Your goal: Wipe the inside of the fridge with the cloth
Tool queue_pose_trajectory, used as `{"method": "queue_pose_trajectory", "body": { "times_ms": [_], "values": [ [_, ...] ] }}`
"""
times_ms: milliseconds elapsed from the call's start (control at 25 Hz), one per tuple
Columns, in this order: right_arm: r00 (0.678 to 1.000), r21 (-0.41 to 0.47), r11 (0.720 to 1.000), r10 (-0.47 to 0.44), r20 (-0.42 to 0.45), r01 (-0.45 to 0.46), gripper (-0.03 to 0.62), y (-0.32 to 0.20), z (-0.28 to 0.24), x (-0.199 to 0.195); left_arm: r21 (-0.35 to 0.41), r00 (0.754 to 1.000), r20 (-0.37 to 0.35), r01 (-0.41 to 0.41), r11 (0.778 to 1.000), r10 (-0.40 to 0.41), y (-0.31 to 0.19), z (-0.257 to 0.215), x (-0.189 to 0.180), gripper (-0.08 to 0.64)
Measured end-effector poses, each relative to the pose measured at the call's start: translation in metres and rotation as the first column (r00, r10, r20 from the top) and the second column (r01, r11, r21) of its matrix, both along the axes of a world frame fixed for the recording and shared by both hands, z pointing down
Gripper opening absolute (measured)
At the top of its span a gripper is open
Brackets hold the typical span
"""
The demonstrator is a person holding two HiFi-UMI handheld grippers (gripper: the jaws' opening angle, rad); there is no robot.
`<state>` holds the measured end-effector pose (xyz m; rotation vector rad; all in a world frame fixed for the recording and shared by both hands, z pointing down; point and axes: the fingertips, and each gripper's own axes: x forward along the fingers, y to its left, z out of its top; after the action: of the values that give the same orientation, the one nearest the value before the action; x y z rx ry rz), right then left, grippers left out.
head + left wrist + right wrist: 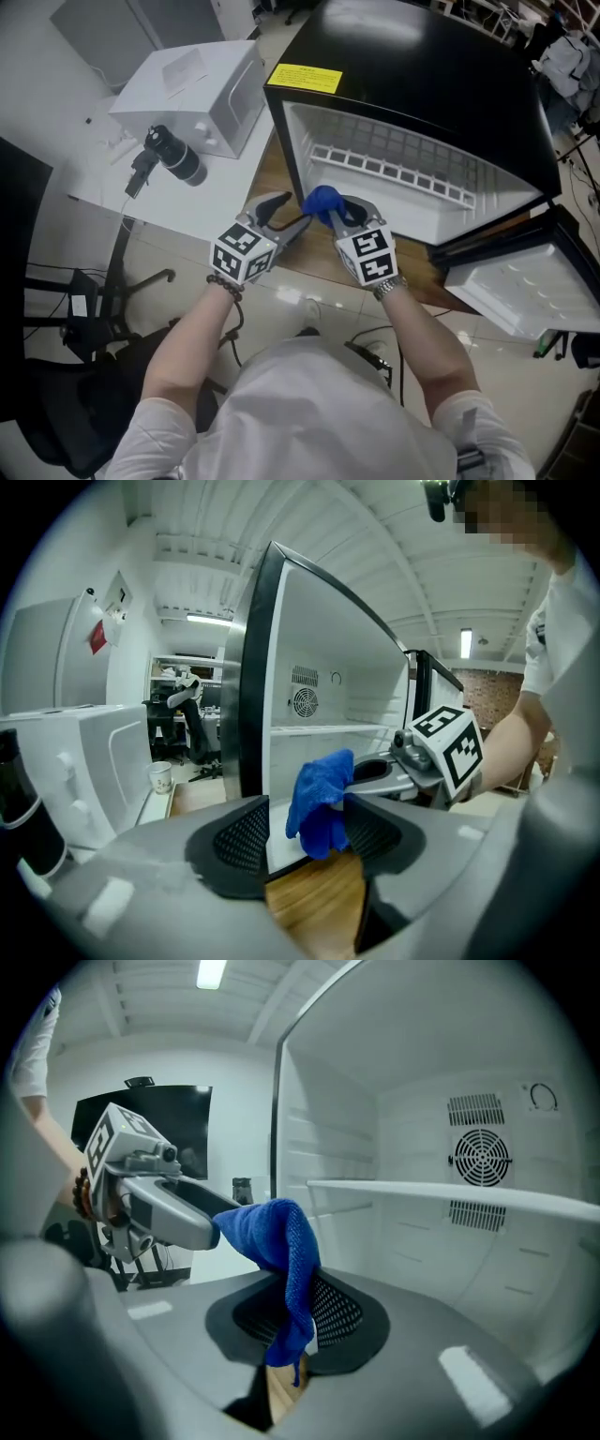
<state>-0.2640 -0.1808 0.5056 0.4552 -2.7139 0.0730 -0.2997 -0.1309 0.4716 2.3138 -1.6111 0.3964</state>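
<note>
From the head view, we see the black mini fridge (412, 66) standing with its door (525, 281) swung wide on the wooden surface (314, 264). Both tongs are right at its mouth. The blue cloth (322, 201) is bunched at the tip of the right tongs (339, 212), just in front of the white liner. The left tongs (289, 215) sit close beside it.

In the left gripper view, the left tongs (307, 847) stand wide apart, pads touching nothing. The blue cloth (319, 801) hangs in front of them, carried by the right tongs (356, 778), with the fan grille (305, 702) at the back of the fridge beyond.

In the right gripper view, the right tongs (286, 1324) are clamped on the blue cloth (281, 1241), which drapes up and over from between the pads. The left tongs (202, 1208) are next to it, and the glass shelf (450, 1194) is ahead, untouched.

Our read is that the cloth is in hand and at the opening, but it presses on no wall, floor or shelf. The wiping itself looks wholly ahead of us.
</note>
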Motion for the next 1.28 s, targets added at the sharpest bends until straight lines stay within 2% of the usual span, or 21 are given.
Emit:
{"method": "queue_pose_trajectory", "body": {
  "times_ms": [240, 480, 1280],
  "values": [
    [0.998, -0.031, 0.997, 0.068, 0.009, -0.068, 0.048, -0.016, 0.030, -0.026, 0.005, 0.997, 0.044, 0.068, 0.998, -0.068, -0.018, 0.011, -0.019, 0.250],
    [0.991, -0.045, 0.991, 0.130, 0.043, -0.128, 0.046, -0.029, 0.037, -0.045, 0.018, 0.994, 0.056, 0.091, 0.996, -0.092, -0.030, 0.016, -0.023, 0.249],
    [0.936, -0.101, 0.938, 0.339, 0.091, -0.330, 0.042, -0.098, 0.053, -0.064, 0.023, 0.987, 0.047, 0.153, 0.988, -0.154, -0.039, 0.021, -0.027, 0.237]
  ]
}}
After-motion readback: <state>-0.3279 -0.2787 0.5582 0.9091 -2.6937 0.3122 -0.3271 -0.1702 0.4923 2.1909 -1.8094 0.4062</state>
